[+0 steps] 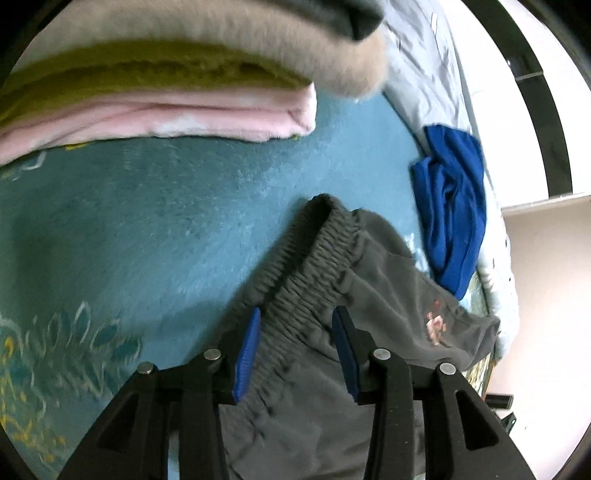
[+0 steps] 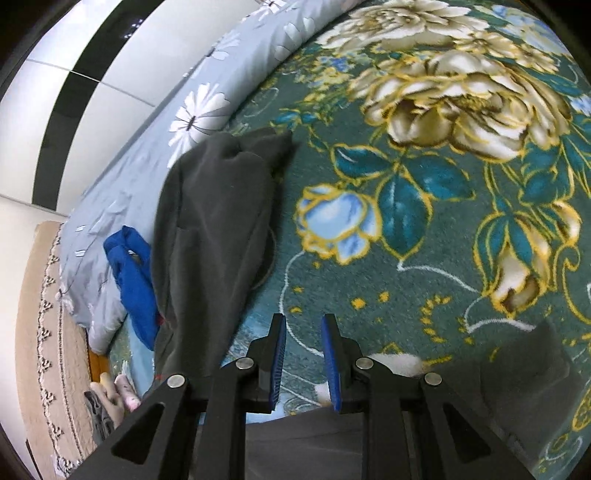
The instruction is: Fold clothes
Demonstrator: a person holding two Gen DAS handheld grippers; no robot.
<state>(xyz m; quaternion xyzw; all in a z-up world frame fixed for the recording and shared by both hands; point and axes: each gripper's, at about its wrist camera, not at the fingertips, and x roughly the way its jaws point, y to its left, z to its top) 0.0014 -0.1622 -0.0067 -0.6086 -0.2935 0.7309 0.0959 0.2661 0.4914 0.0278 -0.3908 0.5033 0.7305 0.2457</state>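
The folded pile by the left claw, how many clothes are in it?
4 show: a pink one at the bottom, olive above it, fuzzy beige next, dark grey on top. More may be hidden.

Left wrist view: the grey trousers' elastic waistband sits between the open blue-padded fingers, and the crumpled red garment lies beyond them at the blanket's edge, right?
Not quite. The crumpled garment is bright blue, not red, as the left wrist view shows. The rest holds: the grey trousers' elastic waistband sits between the open blue-padded fingers of the left gripper, with that garment beyond at the edge of the teal blanket.
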